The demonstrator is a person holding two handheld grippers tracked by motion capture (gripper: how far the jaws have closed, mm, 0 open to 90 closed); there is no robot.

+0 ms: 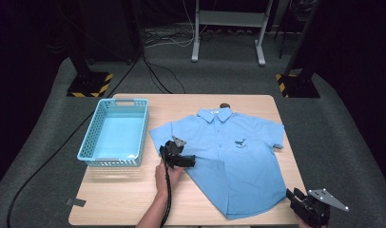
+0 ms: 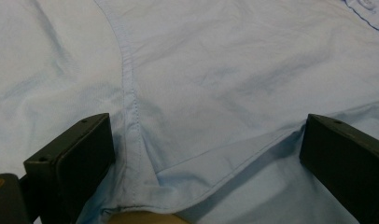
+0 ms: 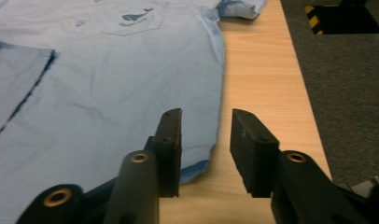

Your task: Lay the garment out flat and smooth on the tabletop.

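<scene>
A: High view. A light blue shirt (image 1: 231, 159) lies front-up on the wooden table (image 1: 120, 194), collar toward the far edge, with a turquoise basket (image 1: 116, 133) just beside its left sleeve. The left gripper (image 1: 184, 160) rests on the shirt's left side, where the cloth looks partly folded in. The right gripper (image 1: 303, 202) hangs off the near right corner of the table, apart from the hem.

B: And the left gripper view?

A: Both black jaws stand wide apart, laid over the fabric. A seam (image 2: 130, 88) runs down between them to a folded edge. Whether the pads (image 2: 82, 154) press the cloth flat or merely touch it is hard to judge at this angle; nothing is pinched.

B: The right gripper view?

A: The jaws are a little way apart with nothing between them. The left pad (image 3: 171, 147) sits over the shirt's near right corner; the gap itself lies over bare wood just beside the hem edge (image 3: 204, 163). The whale pocket (image 3: 134, 18) shows farther up.

B: So what makes the next grab a good one?

A: Likely a fold is in hand. The right jaws should open wider, slide inward so the hem corner lies fully in the gap, and take one clean layer. The left gripper should hold the crease steady meanwhile.
</scene>
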